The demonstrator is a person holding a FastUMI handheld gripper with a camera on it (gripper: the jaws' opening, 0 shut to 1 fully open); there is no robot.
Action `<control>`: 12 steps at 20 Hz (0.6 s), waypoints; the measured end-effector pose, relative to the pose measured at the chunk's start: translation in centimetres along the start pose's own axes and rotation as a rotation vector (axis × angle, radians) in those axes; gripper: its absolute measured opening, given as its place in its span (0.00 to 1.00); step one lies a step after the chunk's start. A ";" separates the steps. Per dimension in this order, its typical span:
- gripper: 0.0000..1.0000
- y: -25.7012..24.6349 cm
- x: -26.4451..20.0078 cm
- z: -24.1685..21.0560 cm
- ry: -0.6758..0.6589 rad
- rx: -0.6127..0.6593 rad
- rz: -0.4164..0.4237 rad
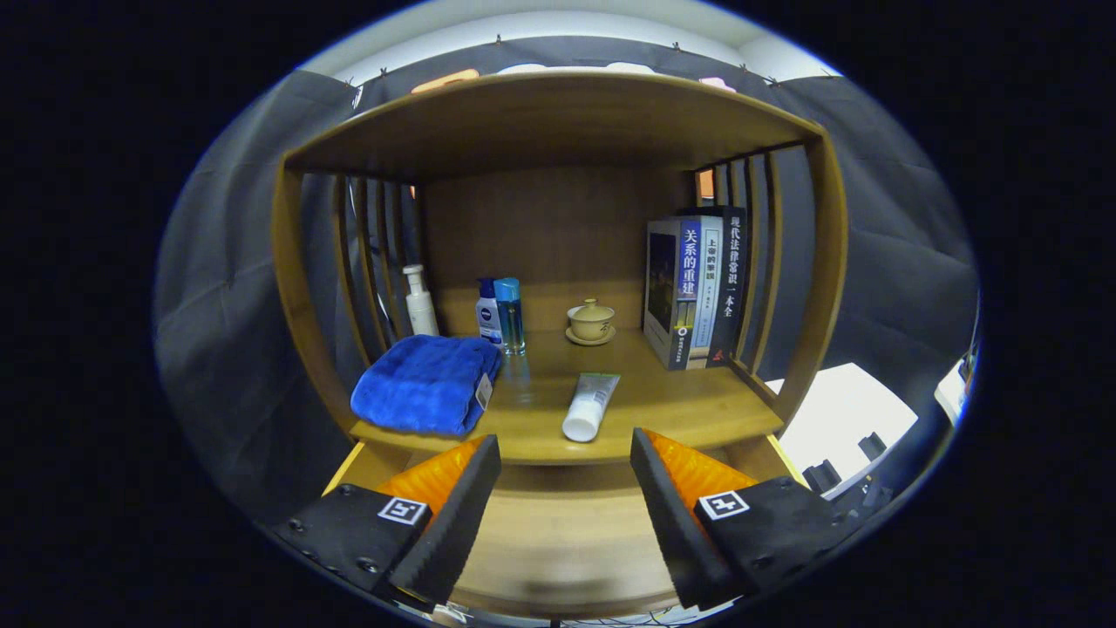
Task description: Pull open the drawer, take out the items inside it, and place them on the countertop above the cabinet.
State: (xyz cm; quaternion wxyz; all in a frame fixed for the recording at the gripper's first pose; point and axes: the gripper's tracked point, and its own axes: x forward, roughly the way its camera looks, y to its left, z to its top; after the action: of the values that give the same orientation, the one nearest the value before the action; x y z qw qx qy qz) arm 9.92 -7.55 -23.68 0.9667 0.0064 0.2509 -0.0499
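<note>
My gripper (565, 438) is open, with nothing between its fingers. It hovers over the pulled-out wooden drawer (558, 541), whose bare bottom shows between the fingers. Just beyond the fingertips is the wooden countertop (689, 410) of the cabinet. A white tube (589, 406) lies on it near the front edge, cap toward me. To its left, a folded blue towel (427, 384) rests on the countertop.
At the back of the countertop stand a white pump bottle (420, 301), two small blue bottles (500, 314), a lidded tea cup on a saucer (591, 321) and upright books (693, 288). Slatted side walls and a wooden top shelf (558, 113) enclose the space.
</note>
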 end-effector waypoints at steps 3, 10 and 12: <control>0.98 0.4 -3.2 -2.6 -0.023 -0.001 0.014; 0.97 0.2 -9.7 -8.0 -0.057 -0.002 0.025; 0.97 0.3 -10.5 -10.0 -0.042 -0.004 0.024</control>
State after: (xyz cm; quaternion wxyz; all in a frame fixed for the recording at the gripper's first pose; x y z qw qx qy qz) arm -4.05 -5.94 -27.33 0.9723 0.0065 0.2306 -0.0377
